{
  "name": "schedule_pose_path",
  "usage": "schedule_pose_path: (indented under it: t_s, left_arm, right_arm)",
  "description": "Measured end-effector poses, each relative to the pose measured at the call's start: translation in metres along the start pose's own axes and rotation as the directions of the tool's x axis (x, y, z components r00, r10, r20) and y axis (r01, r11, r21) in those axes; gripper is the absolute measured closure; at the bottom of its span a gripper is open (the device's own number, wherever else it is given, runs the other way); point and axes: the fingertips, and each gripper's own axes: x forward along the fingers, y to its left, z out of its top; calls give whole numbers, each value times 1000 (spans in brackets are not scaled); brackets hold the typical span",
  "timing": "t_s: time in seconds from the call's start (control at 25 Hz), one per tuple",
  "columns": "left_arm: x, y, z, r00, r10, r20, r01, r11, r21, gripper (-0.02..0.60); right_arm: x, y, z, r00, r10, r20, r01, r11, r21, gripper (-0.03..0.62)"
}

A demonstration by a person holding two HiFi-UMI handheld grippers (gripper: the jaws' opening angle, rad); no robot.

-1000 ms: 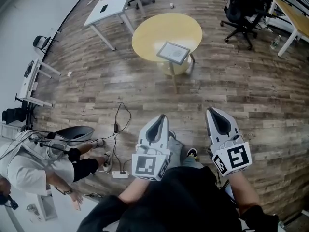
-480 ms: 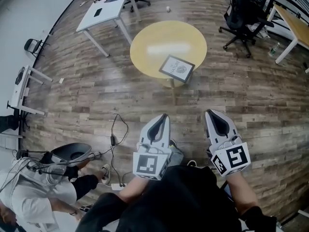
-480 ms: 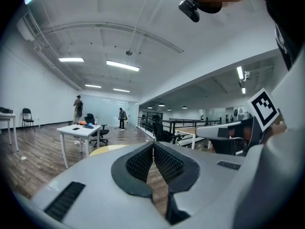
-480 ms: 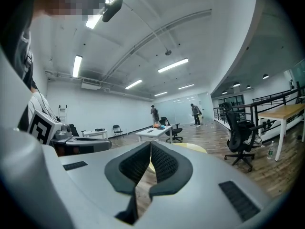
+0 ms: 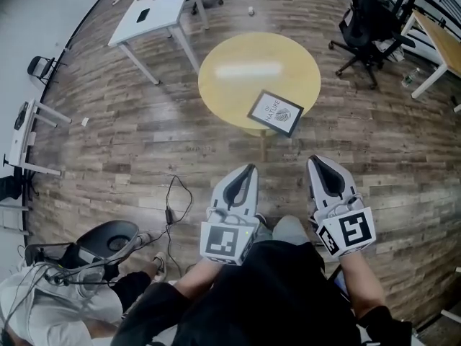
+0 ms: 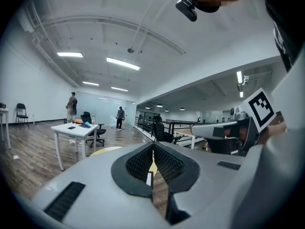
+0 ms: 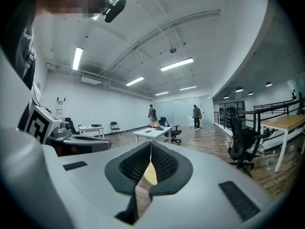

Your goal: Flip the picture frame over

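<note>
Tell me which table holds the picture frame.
The round yellow table: the picture frame lies at its near right edge. The white rectangular table beyond has none.

Little can be read here; the picture frame (image 5: 276, 112), lying on the round yellow table (image 5: 238, 63), carries a short line of dark print above a round emblem on its white sheet, but the letters are too small to make out for certain; the cube on the left gripper (image 5: 250, 168) and the cube on the right gripper (image 5: 315, 160) each show a square black-and-white marker pattern, not letters or numbers.
</note>
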Motion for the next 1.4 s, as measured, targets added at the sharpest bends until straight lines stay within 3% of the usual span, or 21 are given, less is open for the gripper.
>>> schedule_pose_path:
  t_s: [0.32,0.6,0.76,0.88,1.04,1.24,1.4]
  left_arm:
    - [49,27,4,1000,-6,-11,6,1000,1,552]
    - [122,50,14,999,32,-13,-32,999,10,552]
    - [170,57,19,999,44,-7,-44,998,34,552]
    - [201,64,17,997,72,-28,-71,997,32,552]
    - [230,69,12,994,102,-40,-101,994,34,552]
    - [253,81,2,983,163,-86,-161,986,29,552]
    - [260,95,-8,973,199,-118,-197,980,23,552]
  right_arm:
    - [47,-23,-7,998,35,-51,-39,996,-79,576]
    - [103,-71,-18,985,125,-118,-142,979,-143,576]
    - [133,-98,-30,960,205,-189,-245,944,-223,576]
    - [153,-114,-58,918,273,-288,-362,872,-328,576]
    - [173,-130,-116,828,355,-435,-538,723,-433,576]
    - [189,-133,-195,675,450,-584,-719,578,-385,574]
    - [194,-133,-255,585,458,-670,-800,463,-382,571]
